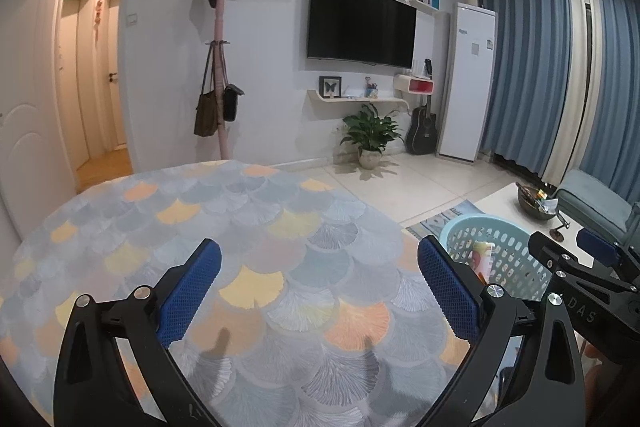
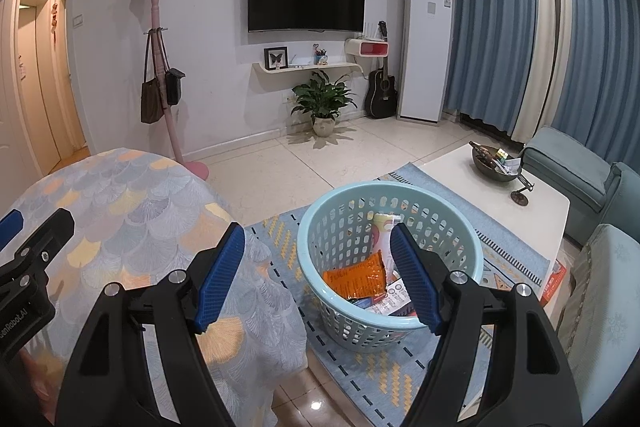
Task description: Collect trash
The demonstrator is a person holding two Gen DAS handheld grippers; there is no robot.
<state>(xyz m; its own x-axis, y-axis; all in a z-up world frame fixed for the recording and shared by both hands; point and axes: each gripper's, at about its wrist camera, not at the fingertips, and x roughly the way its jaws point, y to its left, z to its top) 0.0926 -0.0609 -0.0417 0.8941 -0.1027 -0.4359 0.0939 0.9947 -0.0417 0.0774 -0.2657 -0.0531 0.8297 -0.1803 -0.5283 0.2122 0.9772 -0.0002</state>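
A light blue plastic basket (image 2: 320, 215) stands on the rug beside the covered table. It holds an orange snack packet (image 2: 358, 277), a white and pink bottle (image 2: 383, 235) and some printed wrappers (image 2: 394, 299). My right gripper (image 2: 318, 237) is open and empty, above the basket's near left rim. My left gripper (image 1: 320, 255) is open and empty above the tablecloth (image 1: 280, 227). The basket (image 1: 512, 239) also shows at the right of the left wrist view, with the bottle (image 1: 482, 259) inside it.
A white coffee table (image 2: 460, 167) with a dark bowl (image 2: 490, 159) stands behind the basket. Teal seats (image 2: 568, 163) are at the right. A pink coat rack (image 2: 160, 67), potted plant (image 2: 324, 99), guitar (image 2: 380, 91) and air conditioner (image 2: 426, 43) line the far wall.
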